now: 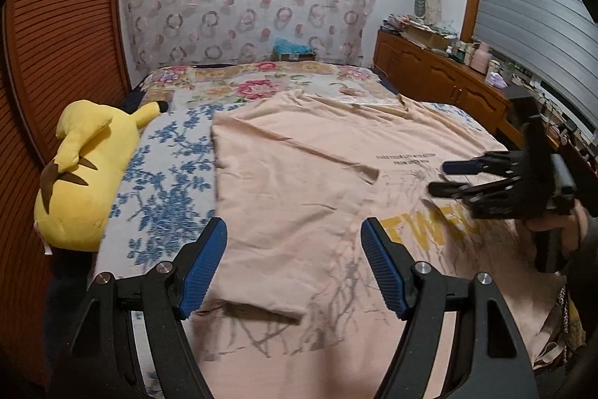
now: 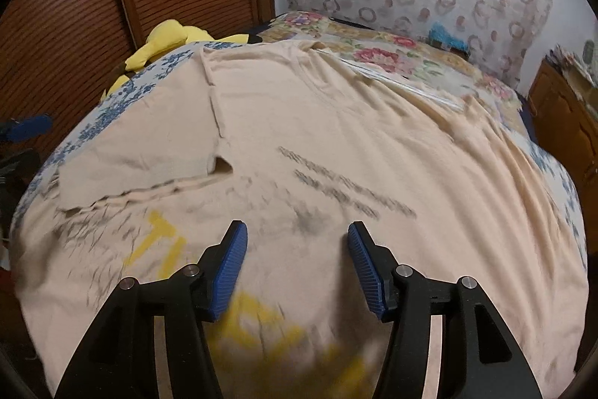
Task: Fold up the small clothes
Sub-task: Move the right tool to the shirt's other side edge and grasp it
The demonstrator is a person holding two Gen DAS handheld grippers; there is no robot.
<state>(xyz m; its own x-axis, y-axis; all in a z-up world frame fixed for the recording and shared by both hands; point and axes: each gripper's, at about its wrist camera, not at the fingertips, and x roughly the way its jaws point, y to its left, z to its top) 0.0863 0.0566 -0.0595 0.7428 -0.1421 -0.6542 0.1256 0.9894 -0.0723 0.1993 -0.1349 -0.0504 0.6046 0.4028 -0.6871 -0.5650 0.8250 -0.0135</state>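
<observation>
covering a floral bed (image 1: 168, 182), peach t-shirt (image 1: 299, 182), yellow plush (image 1: 86, 174) beside, left gripper (image 1: 293, 230) released, right gripper (image 2: 297, 236) released

Printed text on the T-shirt (image 2: 336, 137) blurs unreadably.
</observation>
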